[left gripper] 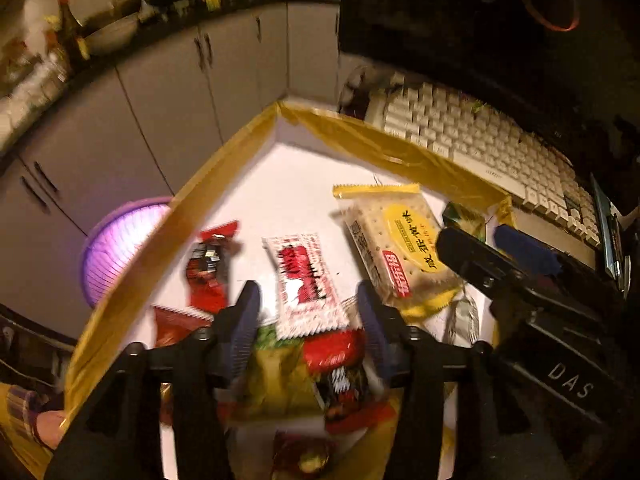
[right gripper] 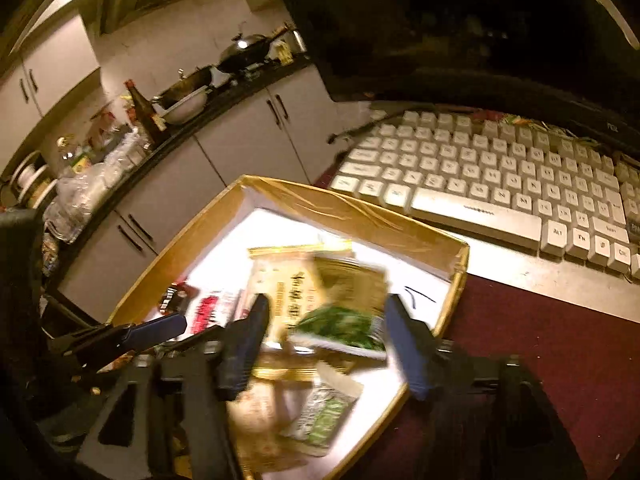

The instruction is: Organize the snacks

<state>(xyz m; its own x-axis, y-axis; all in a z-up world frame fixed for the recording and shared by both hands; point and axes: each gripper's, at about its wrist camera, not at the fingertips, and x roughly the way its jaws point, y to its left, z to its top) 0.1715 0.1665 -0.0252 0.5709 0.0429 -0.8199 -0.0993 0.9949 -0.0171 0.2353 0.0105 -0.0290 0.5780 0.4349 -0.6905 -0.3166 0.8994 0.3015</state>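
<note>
A dim kitchen with grey cabinets is backing a dark red desk where a white keyboard is sitting beside a shallow white box edged in yellow tape. Snack packets are lying loose inside, probably awaiting sorting: a yellow-labelled cracker pack, a red-and-white sachet. The left gripper is hovering spread above them; the right gripper, also spread, is straddling a green-and-gold packet.
</note>
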